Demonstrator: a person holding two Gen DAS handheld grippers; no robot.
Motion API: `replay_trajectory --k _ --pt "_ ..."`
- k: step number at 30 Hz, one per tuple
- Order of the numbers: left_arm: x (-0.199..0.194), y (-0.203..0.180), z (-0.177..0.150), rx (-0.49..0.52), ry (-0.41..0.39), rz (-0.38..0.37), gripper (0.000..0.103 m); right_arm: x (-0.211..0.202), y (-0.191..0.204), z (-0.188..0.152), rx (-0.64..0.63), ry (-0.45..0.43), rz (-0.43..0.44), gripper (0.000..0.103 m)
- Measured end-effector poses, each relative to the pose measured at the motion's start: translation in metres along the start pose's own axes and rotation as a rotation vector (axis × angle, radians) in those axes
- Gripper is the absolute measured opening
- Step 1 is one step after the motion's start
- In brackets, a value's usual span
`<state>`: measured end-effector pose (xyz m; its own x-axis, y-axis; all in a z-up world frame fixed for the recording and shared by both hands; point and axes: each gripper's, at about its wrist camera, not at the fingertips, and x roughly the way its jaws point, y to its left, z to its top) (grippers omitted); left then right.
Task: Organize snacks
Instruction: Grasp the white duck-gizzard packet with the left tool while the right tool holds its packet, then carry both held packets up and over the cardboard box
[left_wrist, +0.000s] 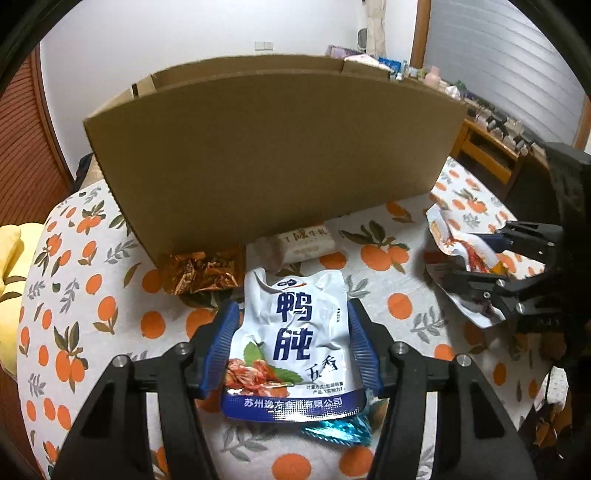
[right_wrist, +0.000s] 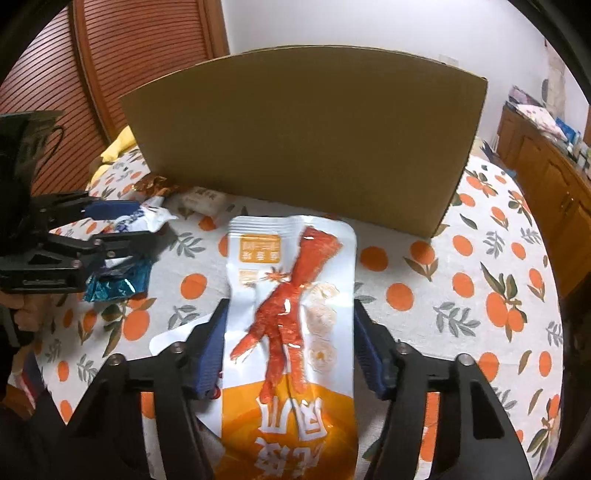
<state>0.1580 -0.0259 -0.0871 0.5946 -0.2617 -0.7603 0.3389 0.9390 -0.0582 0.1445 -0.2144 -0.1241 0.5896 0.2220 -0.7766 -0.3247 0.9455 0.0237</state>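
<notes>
A white and blue snack packet (left_wrist: 291, 343) with blue lettering lies on the orange-print tablecloth (left_wrist: 92, 295). My left gripper (left_wrist: 293, 306) is shut on it, blue pads against both side edges. The right wrist view shows the same gripper (right_wrist: 146, 221) at the left, with the packet (right_wrist: 144, 216) between its fingers. A white and orange packet (right_wrist: 291, 314) printed with a red chicken foot sits in my right gripper (right_wrist: 290, 302), which is shut on its sides. In the left wrist view that gripper (left_wrist: 471, 254) is at the right edge. The open cardboard box (left_wrist: 273, 147) stands just behind both.
A crumpled brown wrapper (left_wrist: 199, 273) and a small white packet (left_wrist: 303, 240) lie against the box front. A teal foil wrapper (left_wrist: 340, 430) peeks from under the blue packet. Another white packet (right_wrist: 166, 339) lies under the right one. A wooden cabinet (right_wrist: 546, 177) stands at the right.
</notes>
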Motion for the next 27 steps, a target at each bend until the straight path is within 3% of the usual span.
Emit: replay_trajectory --k 3,27 --pt "-0.008 -0.001 -0.002 0.001 -0.015 -0.010 0.058 -0.003 -0.009 0.000 0.044 -0.002 0.048 0.058" --pt "-0.040 -0.006 0.001 0.005 -0.141 -0.046 0.058 -0.051 0.006 0.010 -0.001 -0.156 0.011 0.054"
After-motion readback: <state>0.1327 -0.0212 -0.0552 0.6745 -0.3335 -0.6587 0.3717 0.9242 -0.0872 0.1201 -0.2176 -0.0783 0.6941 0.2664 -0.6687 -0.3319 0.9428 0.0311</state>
